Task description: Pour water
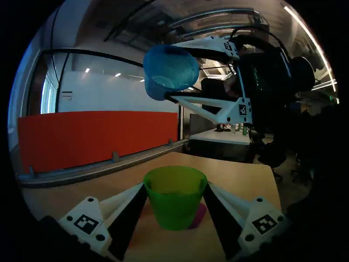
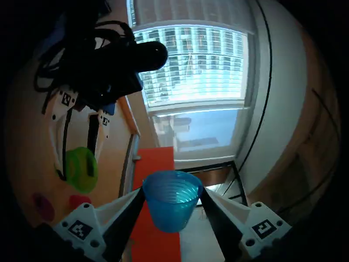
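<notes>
Left gripper view: left gripper (image 1: pixel 174 188) is pinching the green cup (image 1: pixel 175 205) on the table (image 1: pixel 237 174); right gripper (image 1: pixel 172 72) is pinching the blue cup (image 1: pixel 168 70), tilted, higher up and beyond it.

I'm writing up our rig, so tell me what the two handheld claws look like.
The left claw and the right claw match: white angular plastic fingers lined with black inner pads, each finger bearing a black-and-white square marker. Seen from across, each mounts on a bulky black body trailing black cables.
</notes>
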Tool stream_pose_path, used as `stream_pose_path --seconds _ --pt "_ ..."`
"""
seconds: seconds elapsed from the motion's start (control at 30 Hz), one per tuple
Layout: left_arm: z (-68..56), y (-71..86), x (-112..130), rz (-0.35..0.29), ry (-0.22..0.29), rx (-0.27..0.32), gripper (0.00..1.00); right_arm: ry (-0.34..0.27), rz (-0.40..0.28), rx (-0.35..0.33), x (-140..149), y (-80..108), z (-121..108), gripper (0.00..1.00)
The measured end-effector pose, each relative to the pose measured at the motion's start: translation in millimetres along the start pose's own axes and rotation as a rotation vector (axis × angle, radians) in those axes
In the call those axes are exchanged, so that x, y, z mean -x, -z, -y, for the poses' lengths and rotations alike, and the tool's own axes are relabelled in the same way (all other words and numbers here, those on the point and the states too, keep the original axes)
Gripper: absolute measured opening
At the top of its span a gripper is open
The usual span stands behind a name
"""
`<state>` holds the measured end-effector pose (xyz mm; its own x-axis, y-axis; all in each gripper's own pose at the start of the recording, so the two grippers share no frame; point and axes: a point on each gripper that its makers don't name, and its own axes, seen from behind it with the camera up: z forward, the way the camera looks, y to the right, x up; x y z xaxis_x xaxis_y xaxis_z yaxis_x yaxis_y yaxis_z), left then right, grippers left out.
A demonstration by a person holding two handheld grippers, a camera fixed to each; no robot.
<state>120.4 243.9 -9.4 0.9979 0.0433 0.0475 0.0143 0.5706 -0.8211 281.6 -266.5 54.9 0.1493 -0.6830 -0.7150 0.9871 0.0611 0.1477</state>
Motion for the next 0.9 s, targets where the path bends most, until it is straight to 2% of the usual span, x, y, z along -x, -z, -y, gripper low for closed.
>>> stream_pose_path --seconds 0.4,0.6,0.9 --pt "1.5 2.8 -3.3 -0.001 -0.006 -0.006 0.86 -0.336 -0.028 -0.006 2.9 8.2 2.9 0.91" --pt "2.4 3.8 -4.6 -0.002 -0.008 -0.008 0.86 -0.536 -0.028 -0.020 1.8 9.7 9.6 0.91" --pt "4.1 4.0 -6.2 -0.002 -0.012 -0.011 0.86 -0.819 -0.067 -0.048 -12.9 15.1 11.5 0.91"
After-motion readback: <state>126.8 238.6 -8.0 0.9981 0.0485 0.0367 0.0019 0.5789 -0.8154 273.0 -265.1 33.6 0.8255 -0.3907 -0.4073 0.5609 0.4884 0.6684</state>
